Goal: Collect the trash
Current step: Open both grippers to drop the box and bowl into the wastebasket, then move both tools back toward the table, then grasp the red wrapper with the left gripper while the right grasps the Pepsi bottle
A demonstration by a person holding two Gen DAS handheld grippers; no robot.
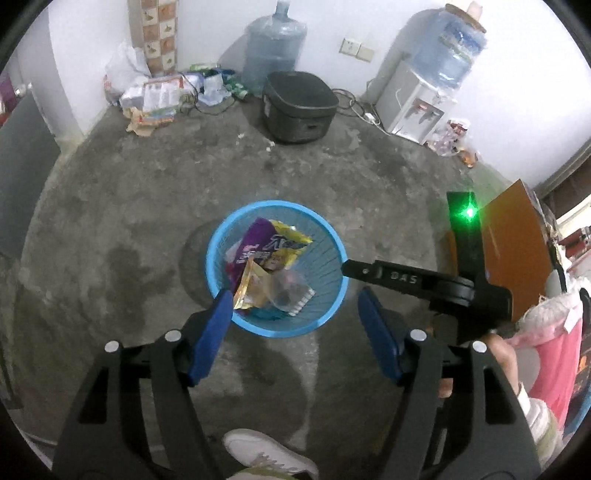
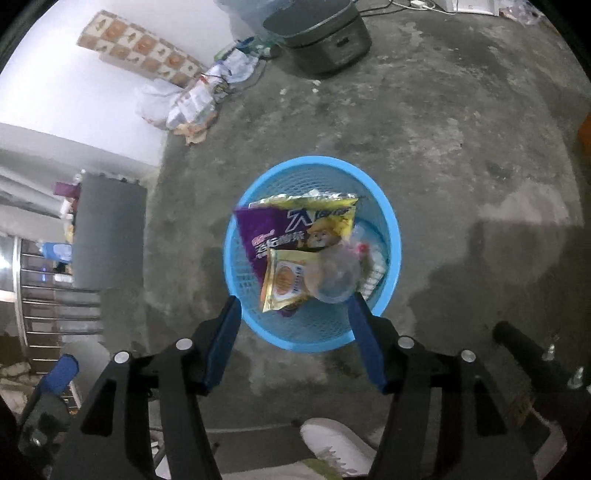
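A blue mesh basket point(image 1: 277, 205) point(image 2: 317, 161) stands on the concrete floor below both grippers. In it lie a purple and yellow snack bag point(image 1: 258, 243) point(image 2: 288, 229), a gold packet point(image 1: 251, 288) point(image 2: 284, 280) and clear plastic packaging point(image 1: 290, 293) point(image 2: 336, 282). My left gripper point(image 1: 295, 295) hangs open over the basket's near rim, its left fingertip beside the gold packet's edge. My right gripper point(image 2: 295, 299) is also open above the near rim, with nothing pressed between its blue pads. The right gripper's black body point(image 1: 406, 277) reaches in from the right in the left wrist view.
A black rice cooker point(image 1: 299, 107) point(image 2: 325, 33), a water jug point(image 1: 275, 48), a water dispenser point(image 1: 417, 99) and a heap of packaging point(image 1: 159, 96) point(image 2: 192, 107) line the far wall. An orange board point(image 1: 509, 243) stands right. A person's white shoe point(image 1: 266, 454) point(image 2: 336, 443) is below.
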